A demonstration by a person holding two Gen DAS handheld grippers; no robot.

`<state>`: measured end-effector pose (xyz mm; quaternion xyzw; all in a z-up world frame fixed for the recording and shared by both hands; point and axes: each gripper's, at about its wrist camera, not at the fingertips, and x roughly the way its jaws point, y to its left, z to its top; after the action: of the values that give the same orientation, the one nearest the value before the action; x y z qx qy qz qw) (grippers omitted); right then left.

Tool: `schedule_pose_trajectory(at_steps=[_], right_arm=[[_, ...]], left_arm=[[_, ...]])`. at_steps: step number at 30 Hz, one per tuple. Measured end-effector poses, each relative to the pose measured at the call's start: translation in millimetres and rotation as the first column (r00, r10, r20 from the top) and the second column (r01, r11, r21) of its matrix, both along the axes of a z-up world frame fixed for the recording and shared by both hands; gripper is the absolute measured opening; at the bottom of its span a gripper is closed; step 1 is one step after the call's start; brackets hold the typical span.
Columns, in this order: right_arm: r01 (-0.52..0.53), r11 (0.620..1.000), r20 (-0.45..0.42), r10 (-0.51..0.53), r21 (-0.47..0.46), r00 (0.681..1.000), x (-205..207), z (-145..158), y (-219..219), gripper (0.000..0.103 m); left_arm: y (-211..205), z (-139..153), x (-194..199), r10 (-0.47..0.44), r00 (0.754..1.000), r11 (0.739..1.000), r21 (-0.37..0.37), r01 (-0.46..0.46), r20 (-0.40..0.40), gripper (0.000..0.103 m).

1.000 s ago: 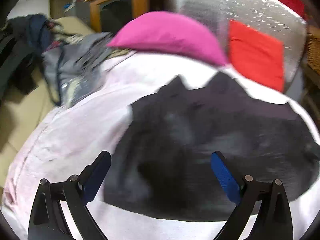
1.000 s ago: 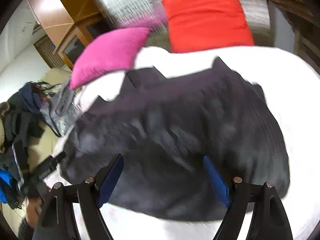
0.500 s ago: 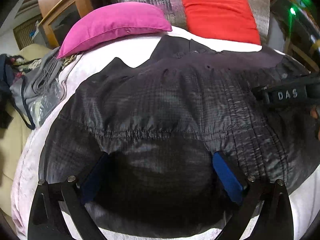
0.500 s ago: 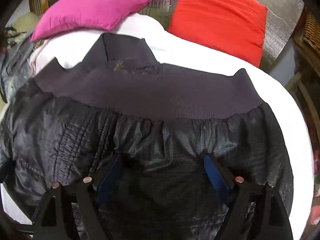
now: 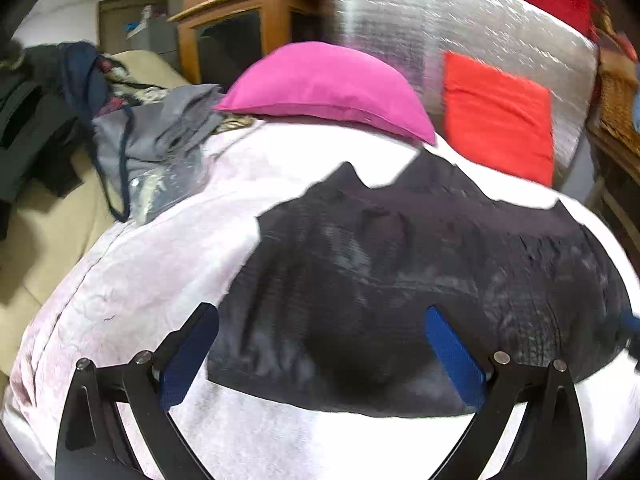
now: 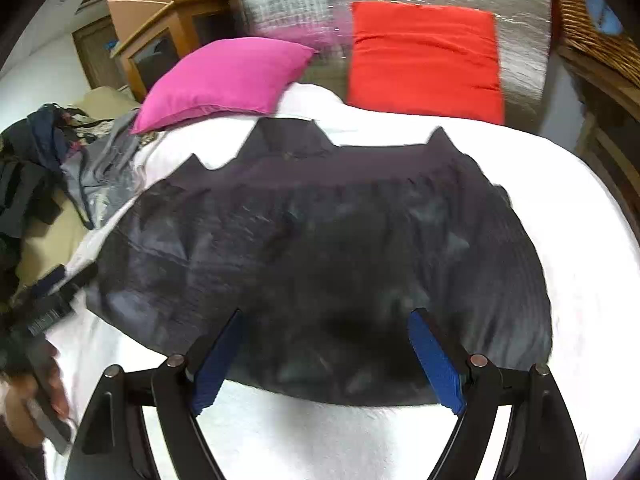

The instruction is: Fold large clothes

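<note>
Clothes (image 5: 80, 120) lie heaped at your far left, off the bed (image 5: 132, 280). On the white cover the dark jacket (image 5: 420, 280) lies flat in a folded block, ribbed hem toward the pillows (image 6: 224, 80), near edge just ahead of both tools. Your left gripper (image 5: 320, 354) is spread wide and holds nothing; your right gripper (image 6: 326, 360) likewise stands open and empty. Judging by the sheen, though both views are blurred, the shell is probably thin, slick nylon: light, soft, quick to slide and spring open. Pinch through all layers at the near corners, or at the ribbed hem, which should grip better.
</note>
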<state>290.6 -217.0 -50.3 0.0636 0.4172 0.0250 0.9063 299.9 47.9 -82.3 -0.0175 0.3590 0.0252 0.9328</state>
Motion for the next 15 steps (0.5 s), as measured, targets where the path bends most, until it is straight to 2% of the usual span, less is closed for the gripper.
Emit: schedule_pose_trajectory(at_steps=[2, 6, 9, 11, 15], right_arm=[[0.028, 1.000, -0.010, -0.027, 0.013, 1.000, -0.7, -5.7, -5.9, 0.086], [0.039, 0.999, 0.002, -0.039, -0.007, 0.999, -1.8, -7.1, -9.9, 0.086], [0.064, 0.996, -0.034, -0.066, -0.064, 0.997, 5.2, -20.4, -10.8, 0.086], [0.071, 0.994, -0.069, -0.077, -0.083, 0.995, 12.0, -32.1, -13.5, 0.086], [0.065, 0.993, -0.093, -0.074, -0.100, 0.993, 15.5, -35.5, -14.4, 0.086]], left_arm=[[5.5, 2.0, 0.3, 0.013, 1.000, 1.000, -0.015, -0.013, 0.013, 0.103], [5.3, -6.4, 8.3, 0.007, 1.000, 1.000, 0.023, -0.007, -0.007, 0.103], [3.2, -26.4, 17.7, 0.032, 0.998, 0.996, 0.089, -0.027, -0.056, 0.103], [0.3, -51.1, 31.9, 0.033, 0.986, 0.992, 0.125, -0.012, -0.164, 0.103], [1.5, -52.5, 29.9, 0.023, 0.989, 0.990, 0.138, -0.003, -0.145, 0.103]])
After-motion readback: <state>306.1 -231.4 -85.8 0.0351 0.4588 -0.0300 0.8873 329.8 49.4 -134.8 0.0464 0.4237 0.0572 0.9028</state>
